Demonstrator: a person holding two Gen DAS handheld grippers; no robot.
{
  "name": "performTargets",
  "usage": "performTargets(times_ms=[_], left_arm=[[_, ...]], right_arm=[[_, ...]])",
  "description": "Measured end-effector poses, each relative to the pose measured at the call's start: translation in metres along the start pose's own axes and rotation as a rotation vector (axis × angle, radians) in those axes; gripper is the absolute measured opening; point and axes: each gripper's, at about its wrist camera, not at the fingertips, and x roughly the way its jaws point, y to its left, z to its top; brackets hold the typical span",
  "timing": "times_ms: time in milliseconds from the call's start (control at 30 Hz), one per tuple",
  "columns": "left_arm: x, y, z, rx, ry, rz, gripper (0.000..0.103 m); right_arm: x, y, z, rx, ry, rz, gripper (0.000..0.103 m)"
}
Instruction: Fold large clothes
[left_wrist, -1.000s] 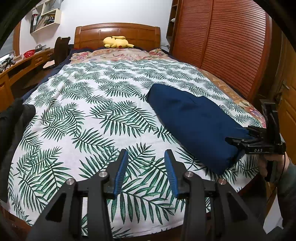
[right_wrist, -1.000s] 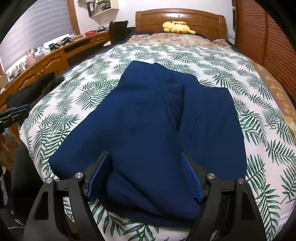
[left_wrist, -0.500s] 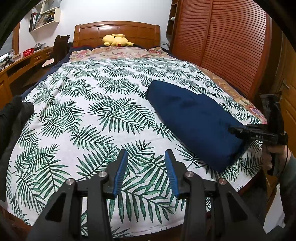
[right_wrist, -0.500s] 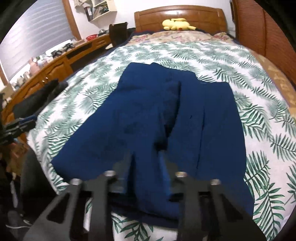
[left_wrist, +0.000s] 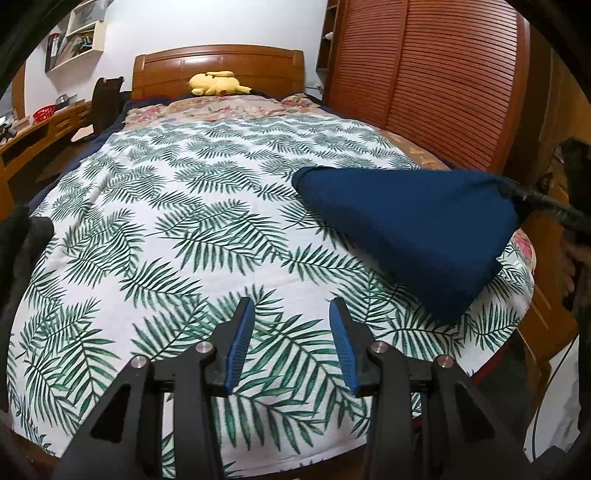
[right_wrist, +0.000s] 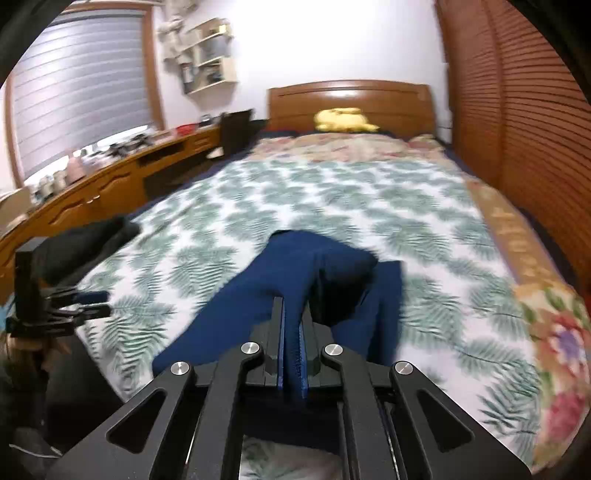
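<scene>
A dark blue garment (left_wrist: 410, 225) lies folded on the right side of the leaf-print bedspread (left_wrist: 192, 236). Its near edge is lifted off the bed in a tent shape. My right gripper (right_wrist: 291, 314) is shut on that edge, and the blue cloth (right_wrist: 291, 273) runs from its pads down to the bed. In the left wrist view the right gripper (left_wrist: 517, 192) shows at the right edge, above the bed. My left gripper (left_wrist: 291, 317) hovers over the near middle of the bedspread, jaws partly apart with nothing between them, well left of the garment.
A yellow plush toy (left_wrist: 218, 83) lies against the wooden headboard (left_wrist: 218, 61). A slatted wardrobe (left_wrist: 443, 81) runs along the right of the bed. A wooden desk (right_wrist: 110, 184) with clutter runs along the left. Dark clothing (right_wrist: 85, 243) lies at the bed's near left corner.
My right gripper closed on the garment's near edge and rose, pulling the cloth up off the bed. The left gripper has stayed where it was.
</scene>
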Motion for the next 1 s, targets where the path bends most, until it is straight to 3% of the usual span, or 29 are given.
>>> performTargets(times_ms=[67,167,267,367,400,433,533,733,900,1000], left_arm=[[0.003,-0.007,0.003,0.015,0.001,-0.01,0.041],[0.011,-0.016,0.009,0.041,0.007,-0.019,0.041],[0.023,-0.026,0.019,0.075,0.012,-0.029,0.041],[0.039,-0.036,0.033,0.106,0.019,-0.043,0.041],[0.044,-0.039,0.038,0.118,0.02,-0.049,0.041],[0.049,-0.043,0.042,0.128,0.02,-0.055,0.041],[0.063,-0.056,0.055,0.156,0.016,-0.076,0.042],[0.082,-0.061,0.066,0.147,0.026,-0.104,0.042],[0.084,-0.05,0.063,0.129,0.034,-0.089,0.042],[0.083,-0.043,0.06,0.122,0.036,-0.079,0.042]], right_arm=[[0.011,-0.016,-0.018,0.022,0.069,-0.048,0.003],[0.031,-0.027,-0.044,0.055,0.174,-0.03,0.004],[0.035,-0.021,-0.057,0.035,0.178,-0.042,0.005],[0.036,-0.017,-0.057,0.023,0.168,-0.08,0.021],[0.038,-0.016,-0.057,0.021,0.164,-0.094,0.035],[0.037,-0.017,-0.057,0.022,0.151,-0.102,0.042],[0.03,-0.017,-0.055,0.037,0.115,-0.108,0.047],[0.019,0.005,-0.033,0.022,0.046,0.006,0.048],[0.035,0.05,-0.021,-0.018,0.071,0.155,0.048],[0.048,0.073,-0.025,-0.055,0.115,0.185,0.048]])
